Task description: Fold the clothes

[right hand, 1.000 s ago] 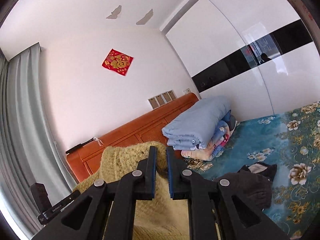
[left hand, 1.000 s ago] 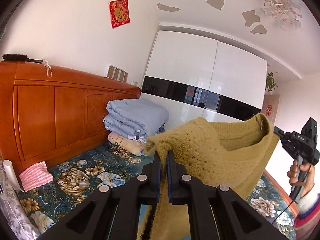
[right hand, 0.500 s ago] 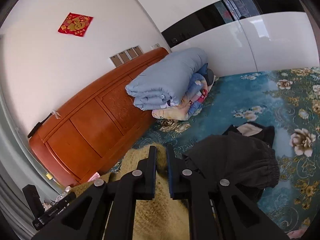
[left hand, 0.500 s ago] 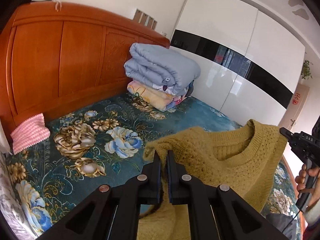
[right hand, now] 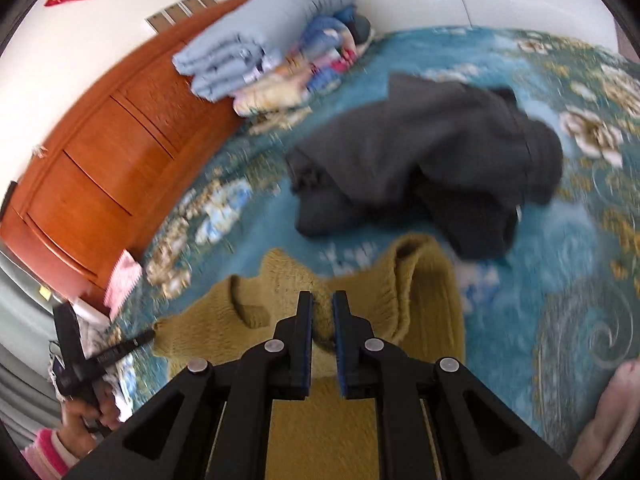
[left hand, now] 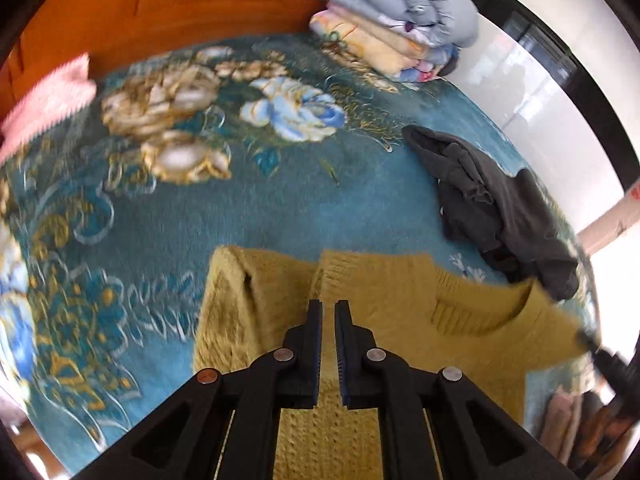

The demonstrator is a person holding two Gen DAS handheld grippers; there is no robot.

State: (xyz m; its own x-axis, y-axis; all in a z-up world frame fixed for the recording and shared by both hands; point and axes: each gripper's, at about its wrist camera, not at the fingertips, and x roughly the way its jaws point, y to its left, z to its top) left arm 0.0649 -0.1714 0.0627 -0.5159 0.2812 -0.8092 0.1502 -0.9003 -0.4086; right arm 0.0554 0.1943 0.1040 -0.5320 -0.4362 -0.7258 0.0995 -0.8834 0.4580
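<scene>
Currently the left gripper (left hand: 328, 312) is pinching a shoulder of the mustard knit sweater (left hand: 384, 304), its jaws drawn narrow with the yellow knit squeezed between them. From the left wrist view the sweater is spreading low over the floral bedspread (left hand: 248, 216), its ribbed neckline sagging open to the right of the jaws and one sleeve folding down along the left edge. At the far right of that view the tip of the right gripper is showing as a dark, blurred shape at the sweater's other shoulder.

Over on the right wrist view, the right gripper (right hand: 319, 312) is clamping the opposite shoulder, its jaws likewise narrow and closed on a bunched wad of knit. A sleeve is hanging just right of those jaws, and the neckline is drooping to their left. The person's left hand (right hand: 86, 408), in a pink striped cuff, is gripping the handle of the other tool at the lower left.

A dark grey garment (right hand: 432, 160) is lying crumpled on the bedspread just beyond the sweater. Farther back, folded quilts (right hand: 272, 44) are sitting stacked against the wooden headboard (right hand: 104, 160), and a small pink knit piece (left hand: 48, 100) is lying near the headboard.
</scene>
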